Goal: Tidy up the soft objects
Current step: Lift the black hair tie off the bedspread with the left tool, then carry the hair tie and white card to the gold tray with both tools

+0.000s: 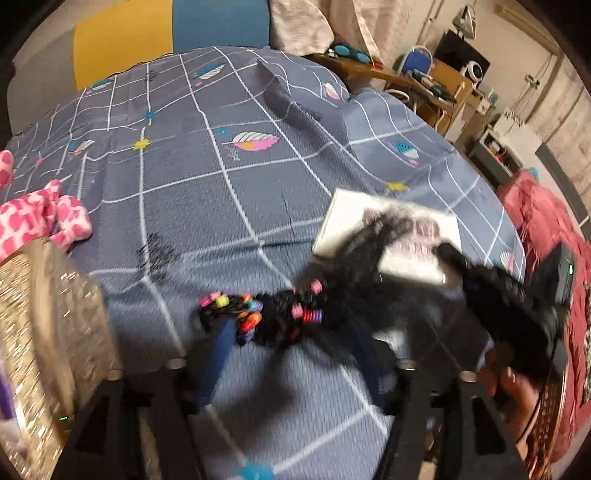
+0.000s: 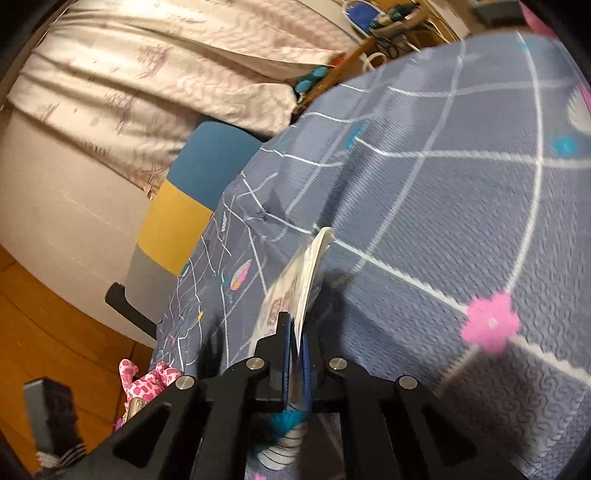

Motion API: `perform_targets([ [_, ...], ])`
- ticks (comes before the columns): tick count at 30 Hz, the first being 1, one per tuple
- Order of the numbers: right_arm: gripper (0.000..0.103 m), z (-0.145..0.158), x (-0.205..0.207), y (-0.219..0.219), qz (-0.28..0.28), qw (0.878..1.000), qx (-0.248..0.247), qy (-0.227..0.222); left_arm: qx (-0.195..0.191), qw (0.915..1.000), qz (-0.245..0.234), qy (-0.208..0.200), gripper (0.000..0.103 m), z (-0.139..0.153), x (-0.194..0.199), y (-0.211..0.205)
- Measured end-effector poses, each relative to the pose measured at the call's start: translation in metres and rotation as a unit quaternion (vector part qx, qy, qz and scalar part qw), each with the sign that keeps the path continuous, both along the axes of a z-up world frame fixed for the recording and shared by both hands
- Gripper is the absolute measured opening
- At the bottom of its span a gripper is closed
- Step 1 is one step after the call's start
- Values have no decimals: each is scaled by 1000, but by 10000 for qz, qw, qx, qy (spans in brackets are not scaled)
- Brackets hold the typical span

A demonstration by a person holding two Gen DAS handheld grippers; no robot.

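Observation:
A black braided hairpiece with coloured beads (image 1: 280,314) lies on the grey-blue grid bedspread (image 1: 207,192), draped between my left gripper's (image 1: 295,343) open blue fingers (image 1: 218,354). Its braids reach up over a white card with pink print (image 1: 402,236). My right gripper (image 2: 295,350) is shut on that card (image 2: 303,280), holding it edge-on above the bedspread (image 2: 443,206); it shows as a black shape at the card's right side in the left wrist view (image 1: 491,288). A pink-and-white spotted soft toy (image 1: 40,218) lies at the bed's left, also in the right wrist view (image 2: 147,380).
A shiny woven basket (image 1: 44,332) stands at the lower left by my left gripper. A red-pink blanket (image 1: 546,236) lies at the right bed edge. A pale duvet (image 2: 147,81) and a blue-and-yellow headboard (image 1: 170,33) are beyond the bed. A cluttered wooden desk (image 1: 424,81) stands behind.

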State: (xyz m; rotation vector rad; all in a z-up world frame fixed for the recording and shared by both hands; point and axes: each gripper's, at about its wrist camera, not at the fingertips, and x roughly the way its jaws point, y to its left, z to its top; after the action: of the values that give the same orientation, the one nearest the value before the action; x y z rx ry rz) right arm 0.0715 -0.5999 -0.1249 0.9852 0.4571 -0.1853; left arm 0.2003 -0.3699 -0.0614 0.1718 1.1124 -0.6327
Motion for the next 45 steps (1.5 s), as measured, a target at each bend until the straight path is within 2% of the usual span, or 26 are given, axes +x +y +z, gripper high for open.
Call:
perform_targets([
  [3,6,-13,-4,0,-42,9998,211,-7,83,9999,-52,-28,84,-13,6,0],
  [5,6,-19,-4,-1,-60,9994,327,-31,358,9993,1,-131,85,-23,8,-4],
  [7,6,-22,-4,-2,-67,9993,367,-35,447,9989,-39,-150,85,-31,11,-7],
  [8,6,-23,-3,-2,-64,9992,383,-47,478,9988,-14,-113,80,-36,12,-7],
  [9,6,-23,-3,-2,-66,9993,377,-57,503,9987,37,-46,59,-40,14,-7],
  [10,6,-22,-3,-1,-60,9993,362,-60,501,9987,61,97,44,-46,16,-7],
  [12,6,-21,-3,-1,-38,9995,322,-52,590,9982,-1,-109,37,-46,13,-9],
  [14,6,-20,-3,-1,-34,9994,349,-62,376,9993,-80,-11,34,-44,9,-6],
  [21,6,-17,-15,-1,-50,9979,596,-237,-497,9987,122,61,33,-12,-16,30],
  [28,6,3,-25,11,-57,9969,651,-437,-972,9952,-64,-4,33,17,-49,59],
  [37,5,41,-42,35,14,9968,451,-666,-1371,9885,-283,-579,33,63,-85,113],
  [42,5,69,-48,50,135,9957,324,-861,-1546,9827,-128,-1015,33,84,-101,160],
  [45,5,85,-49,62,200,9947,280,-972,-1644,9798,118,-1136,33,92,-103,193],
])
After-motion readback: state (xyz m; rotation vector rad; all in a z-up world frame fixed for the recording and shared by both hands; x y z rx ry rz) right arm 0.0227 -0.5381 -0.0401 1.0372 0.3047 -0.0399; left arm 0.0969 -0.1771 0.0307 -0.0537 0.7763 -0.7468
